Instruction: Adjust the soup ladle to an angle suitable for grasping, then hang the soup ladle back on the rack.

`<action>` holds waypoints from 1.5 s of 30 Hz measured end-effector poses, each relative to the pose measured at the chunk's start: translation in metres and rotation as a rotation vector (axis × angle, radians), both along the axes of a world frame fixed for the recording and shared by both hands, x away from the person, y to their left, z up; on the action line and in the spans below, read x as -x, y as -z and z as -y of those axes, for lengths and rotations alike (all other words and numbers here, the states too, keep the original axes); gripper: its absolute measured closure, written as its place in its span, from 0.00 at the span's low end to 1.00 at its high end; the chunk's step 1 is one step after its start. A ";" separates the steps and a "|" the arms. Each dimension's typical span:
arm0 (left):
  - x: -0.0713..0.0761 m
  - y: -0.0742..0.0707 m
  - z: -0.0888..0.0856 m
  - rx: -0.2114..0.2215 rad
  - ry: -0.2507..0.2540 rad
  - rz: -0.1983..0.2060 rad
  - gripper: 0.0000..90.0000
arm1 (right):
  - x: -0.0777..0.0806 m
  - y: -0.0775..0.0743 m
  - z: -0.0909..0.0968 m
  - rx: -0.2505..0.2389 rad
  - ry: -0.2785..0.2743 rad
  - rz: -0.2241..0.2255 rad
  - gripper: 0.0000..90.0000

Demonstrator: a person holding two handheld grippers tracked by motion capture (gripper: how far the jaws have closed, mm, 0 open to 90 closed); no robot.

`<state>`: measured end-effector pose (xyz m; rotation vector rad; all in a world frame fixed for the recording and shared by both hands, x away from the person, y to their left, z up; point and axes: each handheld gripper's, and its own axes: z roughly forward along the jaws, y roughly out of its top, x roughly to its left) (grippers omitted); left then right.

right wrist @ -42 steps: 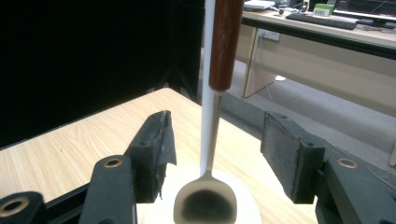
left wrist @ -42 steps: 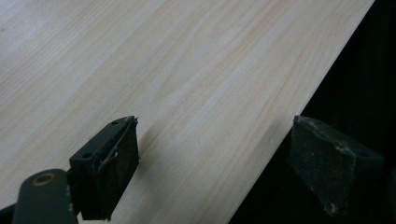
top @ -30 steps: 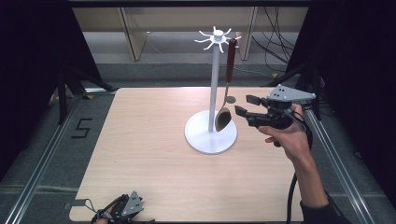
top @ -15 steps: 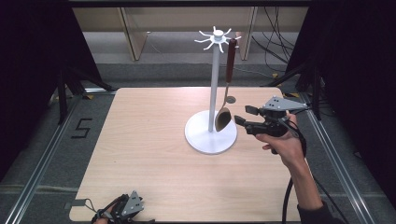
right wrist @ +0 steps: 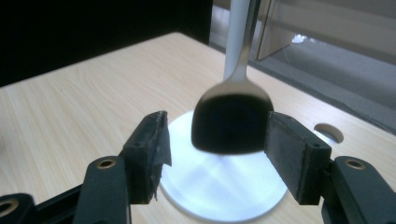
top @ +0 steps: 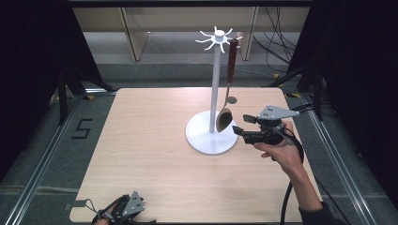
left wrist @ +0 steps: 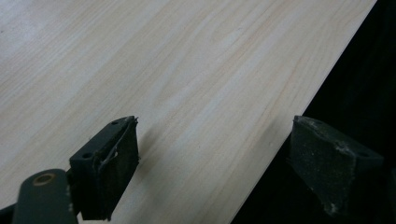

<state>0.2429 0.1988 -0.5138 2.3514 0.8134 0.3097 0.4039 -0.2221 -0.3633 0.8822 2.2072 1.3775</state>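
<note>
the spoon (top: pixel 224 118) hangs from the white stand (top: pixel 215 93), its bowl just above the stand's base, between the spread jaws of the right gripper (top: pixel 240 124), while the left gripper (top: pixel 123 212), jaws apart, rests well away from the stand at the surface's (top: pixel 155 154) near edge.

Even overhead light brightens the pale wooden counter (top: pixel 155 154) against black surroundings; glare whitens the round white stand base (right wrist: pixel 219 186), and the dark spoon bowl (right wrist: pixel 231 126) looks softly blurred.
</note>
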 end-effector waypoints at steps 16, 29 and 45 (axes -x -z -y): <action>0.001 0.000 0.000 -0.001 0.010 0.005 0.17 | -0.001 0.028 -0.007 0.074 -0.031 -0.072 0.44; 0.003 0.001 0.000 -0.006 0.009 0.010 0.17 | 0.004 0.043 0.002 0.110 -0.039 -0.077 0.42; 0.002 0.001 0.000 -0.006 0.011 0.010 0.17 | 0.025 0.055 -0.002 0.123 -0.090 -0.115 0.40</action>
